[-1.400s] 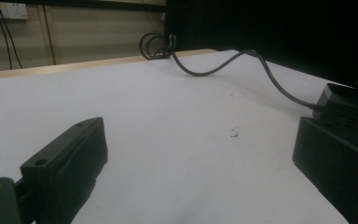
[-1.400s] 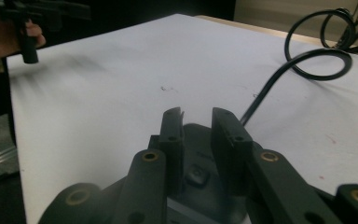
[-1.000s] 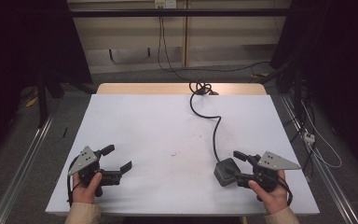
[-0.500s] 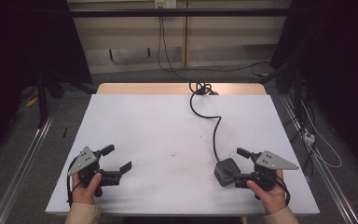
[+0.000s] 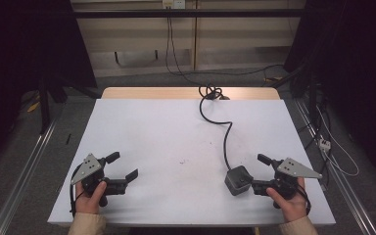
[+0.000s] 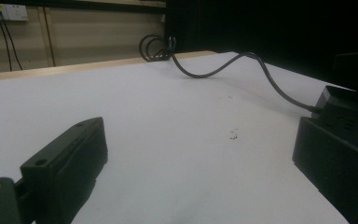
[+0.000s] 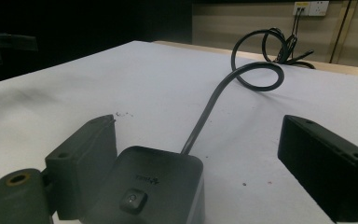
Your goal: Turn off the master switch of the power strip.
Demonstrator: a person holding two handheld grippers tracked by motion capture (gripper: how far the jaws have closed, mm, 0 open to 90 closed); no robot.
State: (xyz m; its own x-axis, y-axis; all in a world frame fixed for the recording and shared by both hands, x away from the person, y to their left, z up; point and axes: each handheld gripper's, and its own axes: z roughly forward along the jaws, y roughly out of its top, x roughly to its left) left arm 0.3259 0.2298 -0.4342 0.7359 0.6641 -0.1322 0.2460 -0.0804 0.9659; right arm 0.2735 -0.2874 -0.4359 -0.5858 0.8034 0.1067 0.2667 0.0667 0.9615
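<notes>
High view: the dark power cube (image 5: 238, 180) sits near the table's (image 5: 152, 132) front right, its cable (image 5: 223, 134) trailing back. The right gripper (image 5: 260, 171) has just been opening, jaws slack around it. Left gripper view: left gripper (image 6: 191, 186) spread, idle. Right gripper view: the cube's (image 7: 151, 191) lower half is cut off.

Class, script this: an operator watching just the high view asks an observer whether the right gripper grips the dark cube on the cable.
Operator: Is the right gripper clamped on the cube?
Observer: No. Its jaws have just been opening. The cube sits between them, beside one jaw, with bare table showing before the other.
Operator: Anything on the cube's top?
Observer: A small square button near its close edge, with faint lettering just beyond it.
</notes>
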